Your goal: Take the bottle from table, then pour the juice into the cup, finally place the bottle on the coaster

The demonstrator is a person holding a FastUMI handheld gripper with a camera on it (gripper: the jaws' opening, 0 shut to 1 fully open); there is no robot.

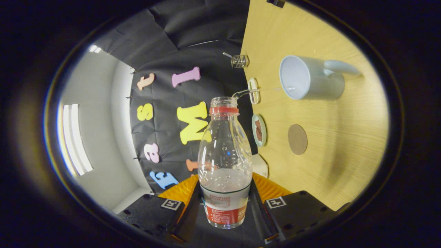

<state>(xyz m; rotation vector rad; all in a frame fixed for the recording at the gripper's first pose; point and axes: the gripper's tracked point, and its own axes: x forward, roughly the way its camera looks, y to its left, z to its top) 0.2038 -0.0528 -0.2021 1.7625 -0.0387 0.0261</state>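
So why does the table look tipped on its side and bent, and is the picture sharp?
Gripper view: the fisheye lens bows the table and wall, and the gripper is rolled sideways, so the cup seems to lie flat. The bottle, clamped between the fingers, is sharp with small glints; window glare washes out one side; soft shadows fall beside the cup.

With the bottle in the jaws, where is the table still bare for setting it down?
The gripper jaws clamp the bottle. Bare wood spreads between the cup and the round coaster, and on past the coaster's far side. The table's edge by the wall is crowded: small dishes and a wire holder.
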